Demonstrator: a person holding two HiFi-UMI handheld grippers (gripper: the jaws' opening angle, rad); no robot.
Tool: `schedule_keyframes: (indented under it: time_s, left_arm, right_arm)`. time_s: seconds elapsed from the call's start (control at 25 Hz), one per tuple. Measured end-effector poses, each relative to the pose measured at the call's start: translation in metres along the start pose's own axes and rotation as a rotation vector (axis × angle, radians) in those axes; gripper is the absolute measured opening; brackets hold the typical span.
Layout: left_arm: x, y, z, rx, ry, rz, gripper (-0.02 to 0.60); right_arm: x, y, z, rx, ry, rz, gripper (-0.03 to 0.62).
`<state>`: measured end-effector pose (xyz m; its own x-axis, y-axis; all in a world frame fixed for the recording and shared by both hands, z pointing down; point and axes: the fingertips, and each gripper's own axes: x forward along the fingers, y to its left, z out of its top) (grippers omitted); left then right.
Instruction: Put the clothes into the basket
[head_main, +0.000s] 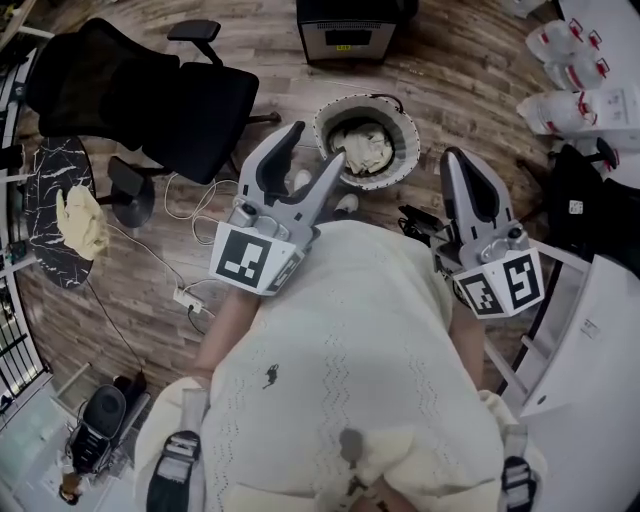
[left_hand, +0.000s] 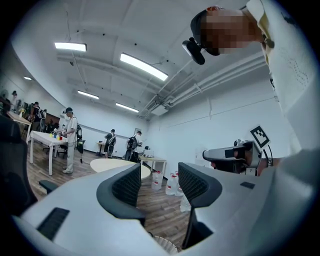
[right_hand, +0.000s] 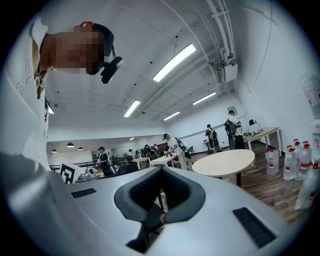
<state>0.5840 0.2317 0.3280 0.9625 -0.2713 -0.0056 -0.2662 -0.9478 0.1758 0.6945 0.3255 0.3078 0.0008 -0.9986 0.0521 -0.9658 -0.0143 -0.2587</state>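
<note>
A round white basket (head_main: 405, 128) stands on the wood floor in front of me, with cream clothes (head_main: 365, 145) lying in it. My left gripper (head_main: 318, 142) hangs just left of the basket's rim, jaws open and nothing between them; in the left gripper view (left_hand: 159, 175) the basket rim (left_hand: 162, 244) shows below the gap. My right gripper (head_main: 457, 158) is held to the right of the basket with its jaws shut and tips touching (right_hand: 161, 172); I see no cloth in them. Another cream garment (head_main: 82, 222) lies on a dark round marble table (head_main: 50, 185) at the far left.
A black office chair (head_main: 150, 95) stands left of the basket. A black box (head_main: 350, 30) sits beyond it. Several water bottles (head_main: 575, 70) are at the far right, a white table (head_main: 600, 350) at my right, and cables with a power strip (head_main: 190, 297) on the floor.
</note>
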Motion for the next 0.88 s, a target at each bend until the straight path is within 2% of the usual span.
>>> schedule_keyframes:
  time_s: [0.2, 0.44, 0.88]
  left_arm:
    - [-0.006, 0.011, 0.003, 0.005, 0.008, 0.062, 0.236]
    - [-0.027, 0.04, 0.002, 0.0, 0.002, 0.182, 0.236]
    - [-0.083, 0.08, 0.008, -0.009, -0.021, 0.332, 0.236]
  right_arm:
    - [0.014, 0.007, -0.003, 0.007, 0.026, 0.087, 0.008]
    - [0.052, 0.024, -0.012, -0.031, 0.077, 0.188, 0.009]
    - [0.094, 0.091, -0.03, -0.036, 0.142, 0.382, 0.009]
